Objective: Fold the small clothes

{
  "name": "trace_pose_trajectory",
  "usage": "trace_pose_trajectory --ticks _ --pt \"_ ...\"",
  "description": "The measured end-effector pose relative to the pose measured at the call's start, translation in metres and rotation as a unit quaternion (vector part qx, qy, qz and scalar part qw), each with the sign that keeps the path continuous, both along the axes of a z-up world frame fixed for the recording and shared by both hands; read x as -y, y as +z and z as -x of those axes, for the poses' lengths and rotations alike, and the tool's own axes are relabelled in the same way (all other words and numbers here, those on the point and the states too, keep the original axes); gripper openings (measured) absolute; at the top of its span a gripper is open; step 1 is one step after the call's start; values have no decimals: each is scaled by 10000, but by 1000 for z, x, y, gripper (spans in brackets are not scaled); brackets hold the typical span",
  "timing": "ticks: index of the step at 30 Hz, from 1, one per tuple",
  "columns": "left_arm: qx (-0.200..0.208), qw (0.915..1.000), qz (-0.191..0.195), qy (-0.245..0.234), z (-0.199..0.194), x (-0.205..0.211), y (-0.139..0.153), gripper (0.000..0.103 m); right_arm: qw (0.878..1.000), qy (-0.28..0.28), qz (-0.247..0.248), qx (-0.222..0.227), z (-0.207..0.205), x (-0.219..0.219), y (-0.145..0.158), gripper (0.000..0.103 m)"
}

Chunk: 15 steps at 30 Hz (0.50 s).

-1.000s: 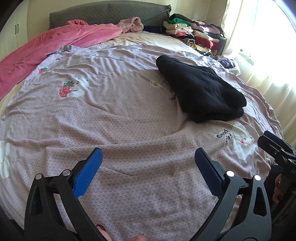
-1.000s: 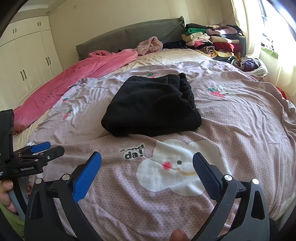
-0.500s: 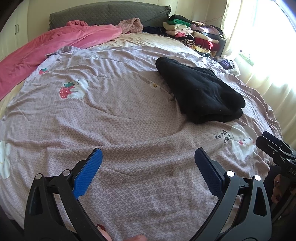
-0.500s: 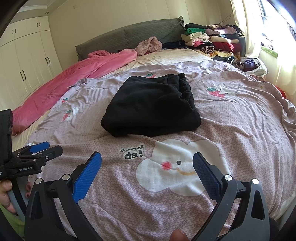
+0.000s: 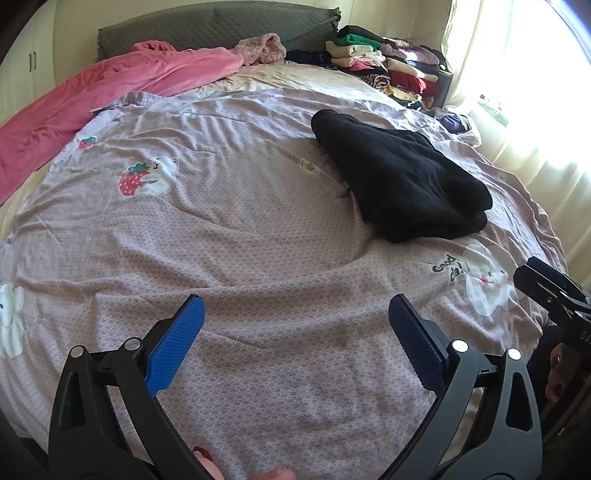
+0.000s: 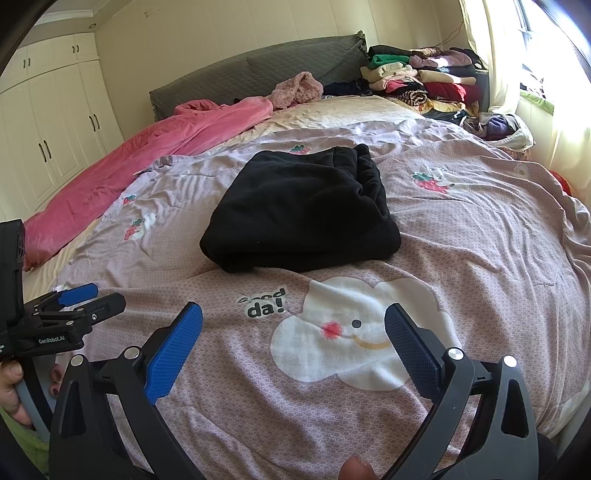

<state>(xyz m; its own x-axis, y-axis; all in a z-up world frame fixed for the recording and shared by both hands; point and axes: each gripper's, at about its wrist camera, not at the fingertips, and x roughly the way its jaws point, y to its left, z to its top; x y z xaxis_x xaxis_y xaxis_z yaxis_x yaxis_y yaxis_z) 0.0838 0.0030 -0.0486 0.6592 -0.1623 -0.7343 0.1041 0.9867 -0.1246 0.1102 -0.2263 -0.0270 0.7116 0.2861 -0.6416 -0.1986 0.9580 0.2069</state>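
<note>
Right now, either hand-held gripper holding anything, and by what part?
Nothing held. Left hand-held gripper and right hand-held gripper are open above the bedspread; black garment lies untouched.

Folded black garment (image 5: pixel 402 181) lies on the lilac bedspread (image 5: pixel 240 240), beyond the left gripper's (image 5: pixel 295 332) spread fingers (image 5: pixel 177 343).

Bedroom w/ cream walls (image 6: pixel 207 33). Tall cream wardrobe doors w/ dark handles (image 6: pixel 55 122) at left. Wide bed under lilac patterned duvet cover w/ bear & strawberry prints (image 6: pixel 461 236); grey-green quilted headboard (image 6: pixel 266 74) at far end. Crumpled pink fleece blanket (image 5: pixel 110 88) along left side. Bright window w/ pale curtains (image 5: pixel 517 81) at right, sun washing in strong.
</note>
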Motion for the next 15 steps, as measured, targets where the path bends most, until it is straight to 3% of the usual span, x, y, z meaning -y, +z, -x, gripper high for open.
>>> trace_pose_trajectory --ticks 7,11,13,15 --pt "-70 10000 9 -37 -1 2 -3 93 9999 -95 7 35 0 2 2 98" --pt "-131 9999 -104 5 -3 1 -4 93 9989 -416 -25 213 5 14 10 98" --pt "-128 9995 -262 129 -5 3 -4 93 9973 -657 -129 289 8 26 15 98" --pt "-35 9971 -664 365 -6 2 -1 93 9939 -992 -359 335 14 47 20 98"
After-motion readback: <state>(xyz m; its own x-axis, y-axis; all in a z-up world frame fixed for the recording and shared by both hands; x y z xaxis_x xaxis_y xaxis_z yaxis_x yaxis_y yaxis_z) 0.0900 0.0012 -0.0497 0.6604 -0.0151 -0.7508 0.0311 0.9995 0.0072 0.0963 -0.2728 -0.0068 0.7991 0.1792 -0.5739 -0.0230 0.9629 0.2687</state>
